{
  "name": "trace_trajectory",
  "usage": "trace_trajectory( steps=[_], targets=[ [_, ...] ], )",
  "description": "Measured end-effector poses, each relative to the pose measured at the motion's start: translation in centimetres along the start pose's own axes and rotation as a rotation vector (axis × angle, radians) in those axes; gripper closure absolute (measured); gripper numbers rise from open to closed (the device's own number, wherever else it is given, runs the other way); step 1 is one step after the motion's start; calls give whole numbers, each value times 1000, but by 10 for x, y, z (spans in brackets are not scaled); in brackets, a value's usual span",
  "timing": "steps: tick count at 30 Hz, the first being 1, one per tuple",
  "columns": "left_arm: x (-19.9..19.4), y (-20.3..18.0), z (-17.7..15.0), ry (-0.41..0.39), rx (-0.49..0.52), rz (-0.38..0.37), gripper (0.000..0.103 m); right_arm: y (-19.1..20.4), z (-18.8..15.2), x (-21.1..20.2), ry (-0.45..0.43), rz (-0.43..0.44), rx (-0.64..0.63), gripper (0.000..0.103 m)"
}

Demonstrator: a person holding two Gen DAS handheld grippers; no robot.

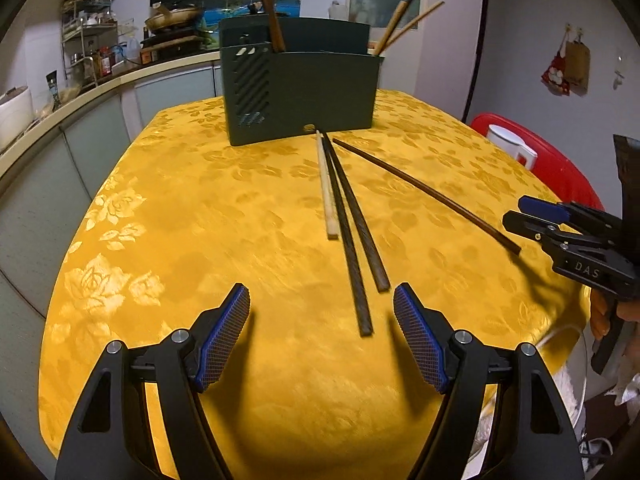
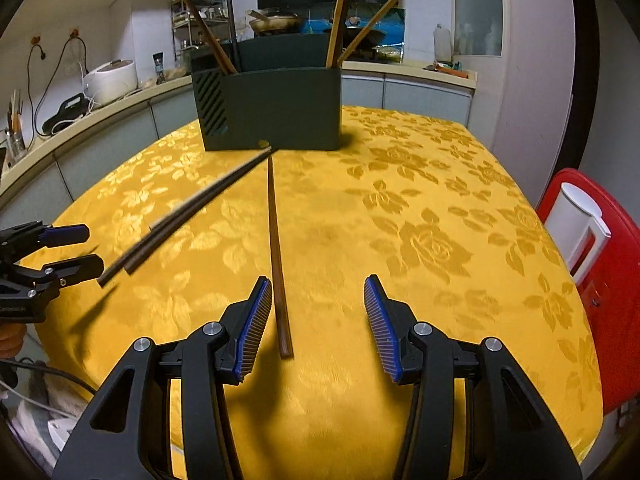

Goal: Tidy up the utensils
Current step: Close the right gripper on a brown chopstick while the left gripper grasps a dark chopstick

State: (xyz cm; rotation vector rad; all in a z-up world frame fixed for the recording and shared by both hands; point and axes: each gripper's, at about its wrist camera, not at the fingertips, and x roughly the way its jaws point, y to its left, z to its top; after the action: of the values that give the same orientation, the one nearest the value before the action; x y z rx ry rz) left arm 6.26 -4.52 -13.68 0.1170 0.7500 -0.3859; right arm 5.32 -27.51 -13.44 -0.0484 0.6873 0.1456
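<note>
A dark green utensil holder (image 1: 300, 96) stands at the far side of the yellow table (image 1: 180, 208), with several chopsticks upright in it; it also shows in the right wrist view (image 2: 276, 108). Two dark chopsticks (image 1: 352, 232) and a pale one (image 1: 326, 188) lie side by side in front of it. A brown chopstick (image 1: 428, 192) lies apart to the right, and in the right wrist view (image 2: 277, 256) its near end sits between my fingers. My left gripper (image 1: 322, 336) is open and empty, just before the dark pair's near ends. My right gripper (image 2: 318, 324) is open.
A red stool (image 2: 600, 280) with a white jug (image 2: 576, 228) stands right of the table. A kitchen counter (image 1: 80, 96) with a rice cooker and cookware runs along the left and back. The table's near edge lies below both grippers.
</note>
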Motion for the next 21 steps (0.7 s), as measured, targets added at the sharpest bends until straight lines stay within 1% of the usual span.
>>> trace_trajectory(
  steps=[2, 4, 5, 6, 9, 11, 12, 15, 19, 21],
  targets=[
    [1, -2, -3, 2, -1, -3, 32, -1, -5, 1, 11, 7, 3, 56],
    [4, -2, -5, 12, -7, -4, 39, 0, -9, 2, 22, 11, 1, 56],
    [7, -1, -5, 21, -7, 3, 46, 0, -11, 3, 27, 14, 1, 56],
    [8, -1, -6, 26, -8, 11, 50, 1, -13, 3, 30, 18, 1, 56],
    [8, -1, -6, 14, -1, 34, 56, 2, -16, 2, 25, 12, -4, 58],
    [8, 1, -6, 10, -7, 42, 61, 3, -18, 1, 16, 9, -1, 64],
    [8, 2, -6, 8, -15, 46, 63, 3, -17, 1, 13, 8, 0, 66],
    [7, 5, -6, 0, -41, 35, 64, 6, -18, 1, 3, 10, -5, 72],
    [8, -2, -7, -9, -26, 14, 65, 7, -18, 2, -5, 17, -10, 73],
    [9, -6, -7, -15, -8, 23, 69, 8, -19, 1, -7, 18, -17, 75]
  ],
)
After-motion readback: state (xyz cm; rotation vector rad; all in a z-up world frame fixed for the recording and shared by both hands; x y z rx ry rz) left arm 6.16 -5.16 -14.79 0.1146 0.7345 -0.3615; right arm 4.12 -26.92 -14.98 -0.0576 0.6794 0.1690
